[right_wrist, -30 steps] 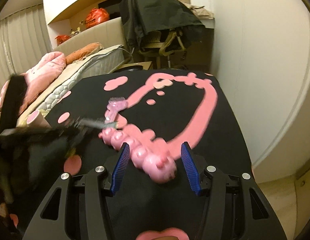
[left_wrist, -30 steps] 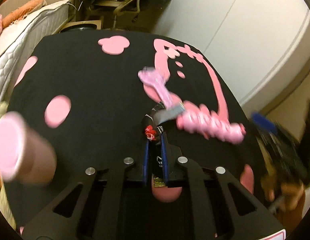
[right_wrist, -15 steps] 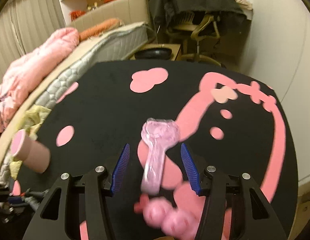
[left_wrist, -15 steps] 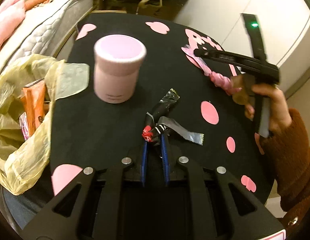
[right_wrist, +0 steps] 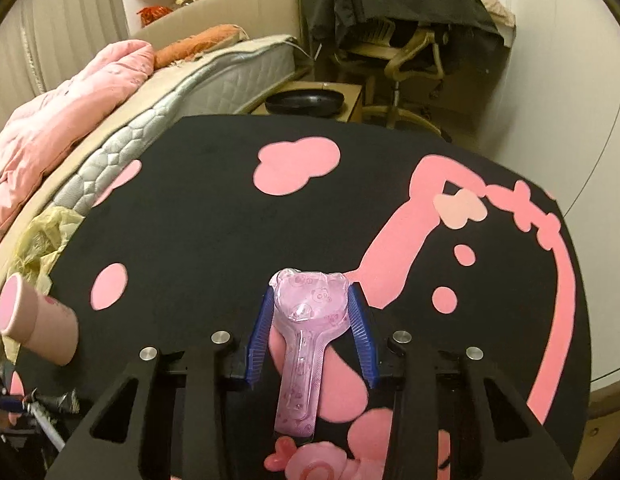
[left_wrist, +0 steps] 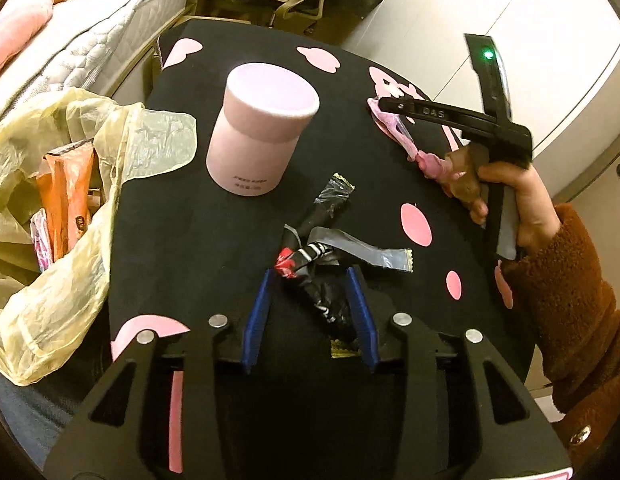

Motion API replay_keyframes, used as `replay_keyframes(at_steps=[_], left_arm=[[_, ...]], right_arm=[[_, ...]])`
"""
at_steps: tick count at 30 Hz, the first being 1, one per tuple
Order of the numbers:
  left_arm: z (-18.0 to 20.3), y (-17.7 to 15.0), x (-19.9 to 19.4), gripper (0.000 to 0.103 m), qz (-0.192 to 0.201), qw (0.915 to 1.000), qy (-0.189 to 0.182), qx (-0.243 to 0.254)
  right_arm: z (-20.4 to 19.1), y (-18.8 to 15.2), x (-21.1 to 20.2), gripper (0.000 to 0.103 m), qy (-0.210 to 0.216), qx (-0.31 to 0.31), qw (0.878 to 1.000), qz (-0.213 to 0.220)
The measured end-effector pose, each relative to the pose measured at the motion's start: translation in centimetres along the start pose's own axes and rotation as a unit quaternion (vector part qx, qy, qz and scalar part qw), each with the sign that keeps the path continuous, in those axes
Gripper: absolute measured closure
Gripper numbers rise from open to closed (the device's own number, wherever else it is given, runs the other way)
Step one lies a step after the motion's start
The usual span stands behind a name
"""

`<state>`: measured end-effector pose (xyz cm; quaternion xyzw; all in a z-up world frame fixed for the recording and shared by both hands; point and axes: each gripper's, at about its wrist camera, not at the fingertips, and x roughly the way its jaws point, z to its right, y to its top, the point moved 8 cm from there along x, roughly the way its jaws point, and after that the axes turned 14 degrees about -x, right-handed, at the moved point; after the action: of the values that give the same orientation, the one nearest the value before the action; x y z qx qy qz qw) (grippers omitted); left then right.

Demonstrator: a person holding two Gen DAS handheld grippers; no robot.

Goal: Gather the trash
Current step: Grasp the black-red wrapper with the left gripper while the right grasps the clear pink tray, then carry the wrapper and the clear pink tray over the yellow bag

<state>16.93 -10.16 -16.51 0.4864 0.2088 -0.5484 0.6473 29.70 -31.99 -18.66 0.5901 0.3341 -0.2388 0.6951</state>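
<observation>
In the left wrist view my left gripper (left_wrist: pixel 310 280) is open; a crumpled black, red and silver wrapper (left_wrist: pixel 322 248) lies on the black table (left_wrist: pixel 181 216) between its blue fingers. In the right wrist view my right gripper (right_wrist: pixel 312 296) has its blue fingers on both sides of the wide head of a clear pink plastic lollipop package (right_wrist: pixel 305 328), touching it. The same package (left_wrist: pixel 394 128) shows under the right gripper in the left wrist view. A yellow plastic trash bag (left_wrist: pixel 57 216) with orange wrappers inside hangs at the table's left edge.
A pink cylindrical canister (left_wrist: pixel 261 128) stands upright near the bag; it also shows in the right wrist view (right_wrist: pixel 33 328). A pink beaded toy (right_wrist: pixel 322 460) lies just behind the package. A bed with a mattress (right_wrist: pixel 213 80) runs along the left, and a wall is at the right.
My left gripper has swung left toward the bag and canister, then opened around the wrapper. My right gripper has moved forward off the pink toy and closed in on the lollipop package.
</observation>
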Motion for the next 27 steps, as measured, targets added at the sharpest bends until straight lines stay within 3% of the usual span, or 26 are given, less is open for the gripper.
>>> replay_keyframes(at_steps=[11, 18, 19, 21, 27], left_arm=[[0.3, 0.6, -2.3, 0.06, 0.029, 0.9993, 0.012, 0.021], [0.6, 1.7, -0.9, 0.06, 0.033, 0.9985, 0.036, 0.022], [0.7, 1.6, -0.7, 0.062, 0.031, 0.9986, 0.036, 0.023], [0.9, 1.1, -0.1, 0.082, 0.024, 0.9987, 0.038, 0.025], [1.2, 0.7, -1.5, 0.084, 0.039, 0.9984, 0.031, 0.026]], right_arm=[[-3.4, 0.1, -8.8, 0.067, 0.015, -0.021, 0.996, 0.08], [-5.6, -0.9, -12.1, 0.067, 0.014, -0.042, 0.995, 0.093], [-5.9, -1.2, -12.6, 0.067, 0.015, -0.045, 0.994, 0.094], [-6.2, -1.4, -13.2, 0.067, 0.016, -0.048, 0.994, 0.095], [-7.6, -1.9, -15.1, 0.067, 0.02, -0.061, 0.993, 0.1]])
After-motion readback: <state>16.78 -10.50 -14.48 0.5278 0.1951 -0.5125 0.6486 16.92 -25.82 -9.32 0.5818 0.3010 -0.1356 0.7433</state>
